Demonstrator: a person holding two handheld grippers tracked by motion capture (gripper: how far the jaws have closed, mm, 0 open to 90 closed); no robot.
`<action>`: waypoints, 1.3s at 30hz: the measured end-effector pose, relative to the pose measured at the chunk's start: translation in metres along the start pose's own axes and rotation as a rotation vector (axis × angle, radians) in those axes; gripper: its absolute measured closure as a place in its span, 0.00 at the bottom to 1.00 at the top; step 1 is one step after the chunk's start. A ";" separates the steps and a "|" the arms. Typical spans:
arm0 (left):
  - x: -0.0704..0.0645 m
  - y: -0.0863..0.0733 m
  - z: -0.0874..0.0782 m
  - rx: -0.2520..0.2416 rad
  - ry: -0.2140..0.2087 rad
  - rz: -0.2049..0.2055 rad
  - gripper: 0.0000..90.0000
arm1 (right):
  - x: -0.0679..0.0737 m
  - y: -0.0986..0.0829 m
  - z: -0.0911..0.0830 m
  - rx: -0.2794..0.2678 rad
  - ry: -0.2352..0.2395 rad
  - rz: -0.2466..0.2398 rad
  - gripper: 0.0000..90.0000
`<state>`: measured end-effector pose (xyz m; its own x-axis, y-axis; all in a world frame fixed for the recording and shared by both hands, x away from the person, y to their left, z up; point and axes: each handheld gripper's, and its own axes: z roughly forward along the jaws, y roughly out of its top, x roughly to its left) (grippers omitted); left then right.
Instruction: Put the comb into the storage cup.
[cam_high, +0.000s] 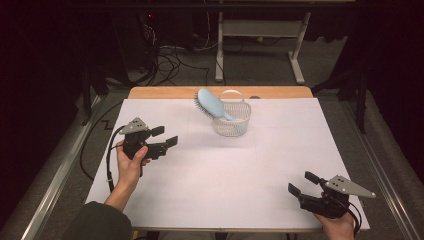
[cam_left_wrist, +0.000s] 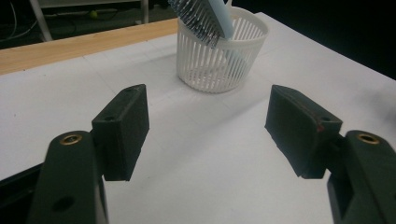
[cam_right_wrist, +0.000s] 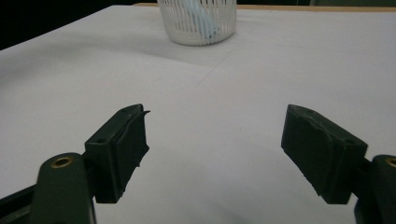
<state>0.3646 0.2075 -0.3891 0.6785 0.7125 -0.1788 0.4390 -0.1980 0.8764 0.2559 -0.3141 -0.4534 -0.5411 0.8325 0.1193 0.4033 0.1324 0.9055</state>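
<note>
High view: the left gripper (cam_high: 164, 136) is seen with its fingers (cam_high: 171, 140) spread wide and nothing between them — held in a hand (cam_high: 131, 162) above the white bench (cam_high: 225, 180), near the basket (cam_high: 232, 120) and on its left. In the left gripper view the same fingers (cam_left_wrist: 122, 128) are parted, and the basket (cam_left_wrist: 219, 56) stands beyond the gap, well apart from them. The right gripper (cam_high: 303, 183) is likewise held with fingers (cam_high: 294, 190) spread and empty, at the near right corner of the bench, far from the basket; in the right gripper view its fingers (cam_right_wrist: 123, 149) frame bare white surface, the basket (cam_right_wrist: 197, 21) far off at the top. The hairbrush (cam_high: 212, 104) — pale blue — is propped in the basket, handle down inside, bristled head tilted out over the basket's left rim.
</note>
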 end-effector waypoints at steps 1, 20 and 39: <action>0.000 0.000 -0.001 0.001 0.000 0.001 0.35 | 0.000 0.000 0.000 0.000 0.000 0.000 0.26; -0.002 -0.011 -0.012 -0.007 0.006 -0.011 0.34 | 0.000 0.000 0.000 0.000 0.000 0.000 0.26; -0.003 -0.025 -0.024 -0.012 0.004 -0.020 0.34 | 0.000 0.000 0.001 0.000 -0.002 -0.001 0.26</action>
<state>0.3380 0.2266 -0.3996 0.6673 0.7190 -0.1944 0.4453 -0.1760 0.8779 0.2564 -0.3137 -0.4535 -0.5397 0.8336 0.1174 0.4030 0.1334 0.9054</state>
